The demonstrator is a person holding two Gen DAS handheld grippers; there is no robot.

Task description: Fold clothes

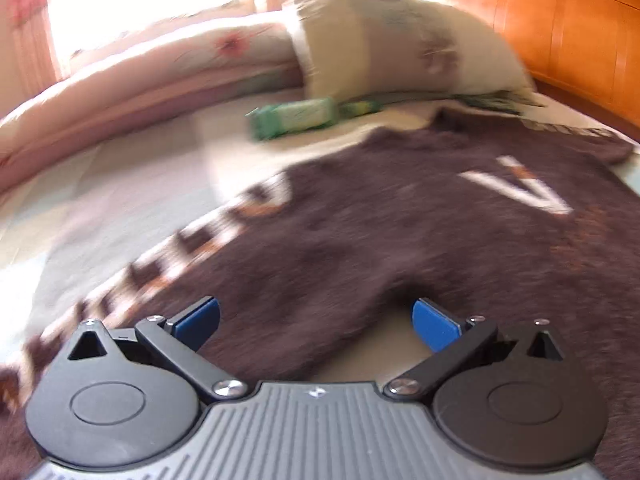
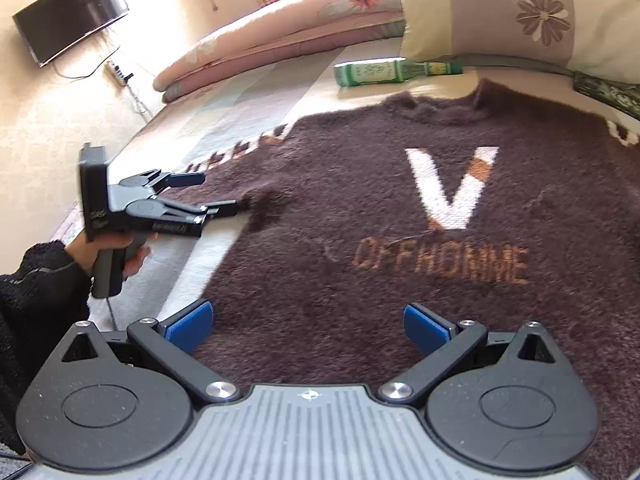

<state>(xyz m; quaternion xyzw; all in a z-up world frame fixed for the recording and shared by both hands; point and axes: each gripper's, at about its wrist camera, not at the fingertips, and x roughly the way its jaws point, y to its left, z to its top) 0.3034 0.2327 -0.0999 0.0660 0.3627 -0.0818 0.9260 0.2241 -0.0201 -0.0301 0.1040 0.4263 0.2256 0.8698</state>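
Note:
A fuzzy dark brown sweater with a white V and orange lettering lies flat, front up, on the bed. It also shows in the left wrist view, blurred. My left gripper is open just above the sweater's left armpit. In the right wrist view the left gripper sits at the sleeve's edge, held by a hand. My right gripper is open and empty above the sweater's lower hem area.
A green bottle lies on the bed sheet beyond the collar. A floral pillow and a folded pink quilt lie behind it. A wooden headboard stands at the right. A wall TV hangs at the left.

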